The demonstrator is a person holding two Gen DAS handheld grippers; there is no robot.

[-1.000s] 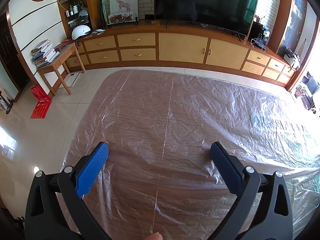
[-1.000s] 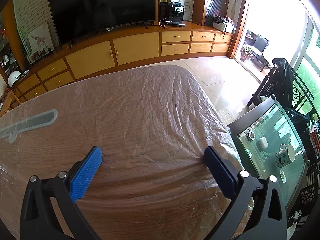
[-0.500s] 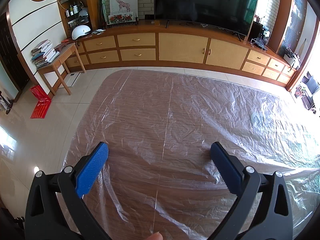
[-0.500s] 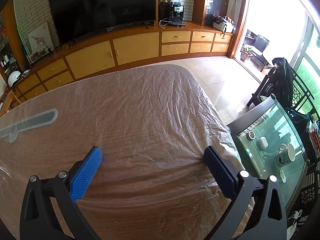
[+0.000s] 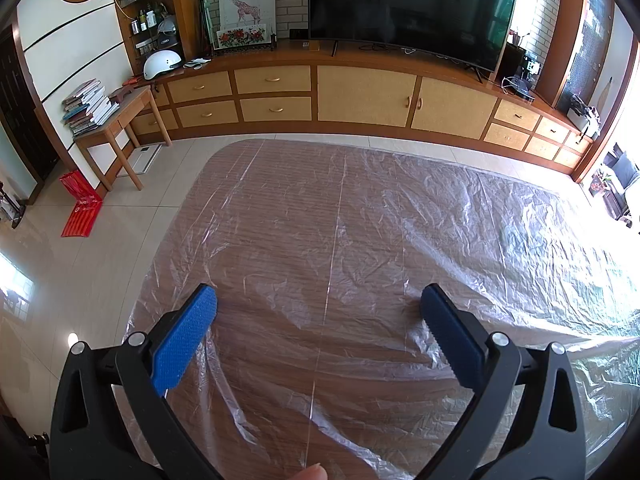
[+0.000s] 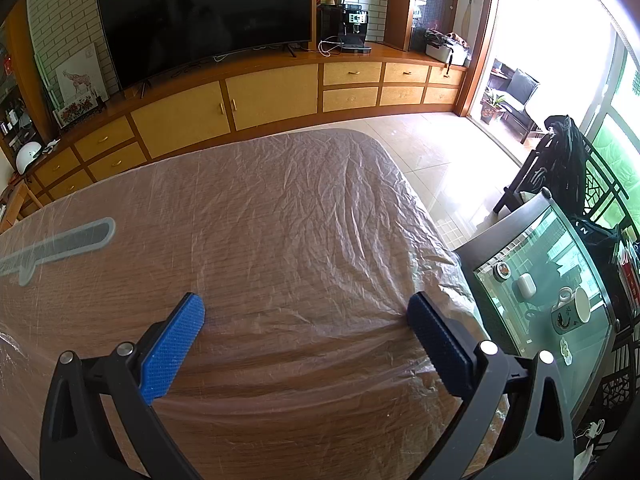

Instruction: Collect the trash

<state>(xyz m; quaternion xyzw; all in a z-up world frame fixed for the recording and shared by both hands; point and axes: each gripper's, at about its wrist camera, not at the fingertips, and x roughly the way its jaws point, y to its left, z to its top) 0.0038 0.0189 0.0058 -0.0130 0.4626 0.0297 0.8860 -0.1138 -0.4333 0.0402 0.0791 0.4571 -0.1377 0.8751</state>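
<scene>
Here, in the left wrist view, the left tongs [image 5: 318,308] stand spread wide and released, holding nothing, their blue pads [image 5: 185,340] apart above a wooden surface [image 5: 280,248] covered by a crinkled clear plastic sheet [image 5: 440,216]; a fingertip [image 5: 314,472] shows at the bottom edge of the frame; no piece of trash can be made out on the sheet in this view; beyond the surface runs a long low wooden cabinet [image 5: 360,96] with a dark television [image 5: 408,4] on it, a white helmet [image 5: 162,63] at its left end, and a giraffe picture [image 5: 246,6] leaning on the brick wall; a small side table [image 5: 116,120] with stacked books [image 5: 90,106] stands to the left, and a red bag [image 5: 80,210] lies on the tiled floor [image 5: 60,280] near it.

In the right wrist view, the right tongs [image 6: 306,314] are likewise released and empty, jaws wide over the same sheet-covered surface [image 6: 260,220]; the plastic sheet [image 6: 340,200] bunches into folds by the right pad [image 6: 436,344]; a grey elongated shape [image 6: 60,246] lies under or on the sheet at the far left, and what it is cannot be told; no loose trash is discernible here either; to the right, just beside the surface, stands a glass-topped table [image 6: 552,280] carrying a mug [image 6: 570,312]; the television [image 6: 208,16] and the cabinet [image 6: 272,92] fill the background.
</scene>
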